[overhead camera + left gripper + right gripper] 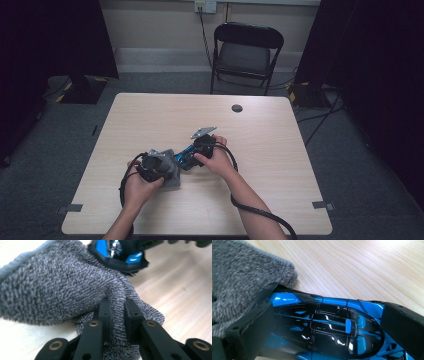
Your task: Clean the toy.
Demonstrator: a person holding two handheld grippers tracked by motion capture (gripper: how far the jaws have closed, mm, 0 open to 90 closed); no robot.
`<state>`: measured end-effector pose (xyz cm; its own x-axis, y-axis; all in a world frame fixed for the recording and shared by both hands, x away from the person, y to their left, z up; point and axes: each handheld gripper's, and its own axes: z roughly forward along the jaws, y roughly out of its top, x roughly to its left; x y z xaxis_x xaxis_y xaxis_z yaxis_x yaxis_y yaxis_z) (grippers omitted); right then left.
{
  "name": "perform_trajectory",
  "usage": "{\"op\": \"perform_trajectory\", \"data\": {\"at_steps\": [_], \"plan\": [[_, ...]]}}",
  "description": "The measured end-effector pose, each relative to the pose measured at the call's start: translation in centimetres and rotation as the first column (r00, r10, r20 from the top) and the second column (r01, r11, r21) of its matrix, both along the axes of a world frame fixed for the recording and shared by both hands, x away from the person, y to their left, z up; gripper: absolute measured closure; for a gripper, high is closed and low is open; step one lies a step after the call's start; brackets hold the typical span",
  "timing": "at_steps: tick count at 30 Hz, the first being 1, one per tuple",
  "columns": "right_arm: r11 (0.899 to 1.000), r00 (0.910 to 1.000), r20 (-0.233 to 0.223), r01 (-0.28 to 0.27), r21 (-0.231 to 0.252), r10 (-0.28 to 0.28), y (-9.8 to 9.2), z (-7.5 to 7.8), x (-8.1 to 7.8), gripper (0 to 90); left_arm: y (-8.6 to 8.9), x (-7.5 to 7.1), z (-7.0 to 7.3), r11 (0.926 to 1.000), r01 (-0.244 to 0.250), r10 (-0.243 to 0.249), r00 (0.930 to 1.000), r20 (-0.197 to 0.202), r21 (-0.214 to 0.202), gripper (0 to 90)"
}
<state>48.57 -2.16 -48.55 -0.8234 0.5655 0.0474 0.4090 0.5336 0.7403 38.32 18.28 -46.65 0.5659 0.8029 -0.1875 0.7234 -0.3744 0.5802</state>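
While the left tongs (117,312) pinch a fold of a grey knitted cloth (57,287) between their black jaws, the right tongs (324,325) clamp a blue and black toy car (324,325) across its body, one jaw on each flank. In the left gripper view the cloth spreads out ahead of the left tongs and to their left, its bunched fold running straight down between the pads, and the car sits just beyond the cloth, touching its far edge. In the right gripper view the car lies lengthwise across the gap of the right tongs, glossy roof up, with the cloth just beside the left-hand jaw and touching the car's end there. From the high view, the left tongs (159,165) and the right tongs (192,152) meet near the middle of the pale wooden desk (280,150), the cloth (170,175) under the left hand (140,187) and the car (186,157) in front of the right hand (217,160).
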Motion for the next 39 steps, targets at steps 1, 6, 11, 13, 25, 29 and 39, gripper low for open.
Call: {"op": "perform_trajectory", "data": {"at_steps": [1, 6, 11, 13, 25, 29, 39], "plan": [[1.0, 1.0, 0.0, 0.0, 0.0, 0.0, 0.0, 0.0, 0.0, 0.0, -0.1, -0.1, 0.0, 1.0, 0.009, -0.009, 0.9999, -0.005, 0.0, 78.4], [1.0, 1.0, -0.001, 0.0, -0.002, 0.0, 0.0, 0.0, 0.0, 0.0, -0.7, -0.4, 0.1, 0.9996, 0.029, -0.029, 0.9996, -0.008, -0.003, 78.4], [1.0, 1.0, -0.002, 0.0, -0.001, 0.0, 0.0, 0.0, 0.0, 0.0, -1.3, -0.8, 0.1, 0.9984, 0.056, -0.056, 0.9983, -0.019, -0.007, 78.4], [1.0, 1.0, -0.002, 0.0, -0.001, 0.0, 0.0, 0.0, 0.0, 0.0, -1.7, -1.1, 0.1, 0.9974, 0.071, -0.072, 0.9972, -0.022, -0.01, 78.4], [1.0, 1.0, 0.001, -0.001, 0.001, 0.001, 0.0, 0.0, 0.0, 0.0, -4.1, -2.1, 0.4, 0.9893, 0.145, -0.146, 0.9891, -0.02, -0.009, 78.4], [1.0, 1.0, 0.002, -0.001, 0.001, 0.001, 0.0, 0.0, 0.0, 0.0, -4.7, -2.4, 0.4, 0.9857, 0.168, -0.168, 0.9856, -0.021, -0.017, 78.4], [1.0, 1.0, 0.002, 0.0, 0.002, 0.0, 0.0, 0.0, 0.0, 0.0, -6.0, -2.9, 0.5, 0.9771, 0.212, -0.212, 0.977, -0.018, -0.017, 78.4]]}}
